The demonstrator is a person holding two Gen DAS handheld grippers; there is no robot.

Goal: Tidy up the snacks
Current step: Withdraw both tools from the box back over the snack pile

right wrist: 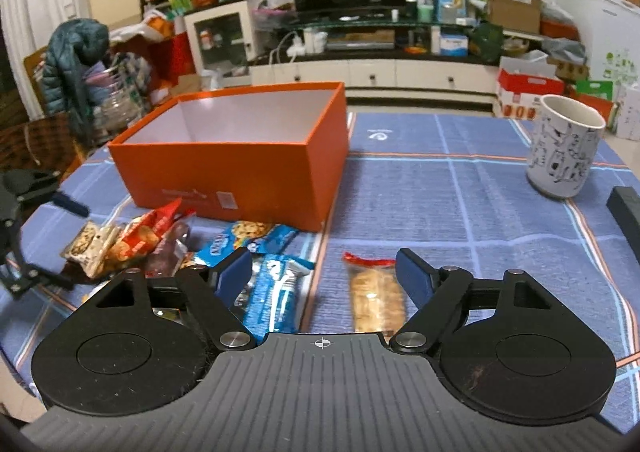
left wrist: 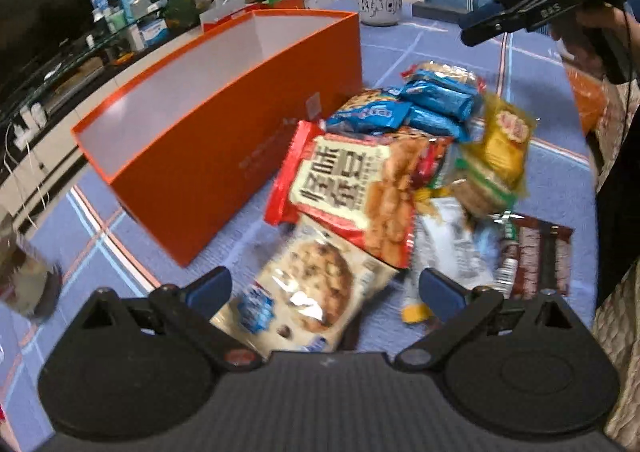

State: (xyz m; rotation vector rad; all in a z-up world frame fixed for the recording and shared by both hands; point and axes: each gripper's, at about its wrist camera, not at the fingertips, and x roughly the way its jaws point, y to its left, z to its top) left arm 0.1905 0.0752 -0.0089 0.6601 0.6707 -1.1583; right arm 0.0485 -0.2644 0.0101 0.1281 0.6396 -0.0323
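- Storage: the orange box (right wrist: pixel 240 155) stands open on the blue checked tabletop (right wrist: pixel 460 219). What shows of its interior is bare; the floor nearest the front wall is hidden in both views. Judgement: no snack has been stowed yet.
- Stock to sort: the snack pile (left wrist: pixel 404 171) lies on the tabletop just beside the box's front wall. It includes a red bean-snack bag (left wrist: pixel 352 187), a cookie bag (left wrist: pixel 308 292), several blue wafer packs (right wrist: pixel 272 292) and a yellow packet (left wrist: pixel 500 143).
- Stray item: a clear cracker pack (right wrist: pixel 376 300) lies apart from the pile, on the tabletop.
- Left claw (left wrist: pixel 320 292): fingers apart, nothing gripped. The cookie bag lies under the gap.
- Right claw (right wrist: pixel 324 276): fingers apart, nothing clamped, poised over the wafer packs and cracker pack.
- Unrelated: a white mug (right wrist: pixel 564 147) stands well apart from the pile.
- Progress, as judged: start of task. All visible packs remain to be lifted and placed in the box.
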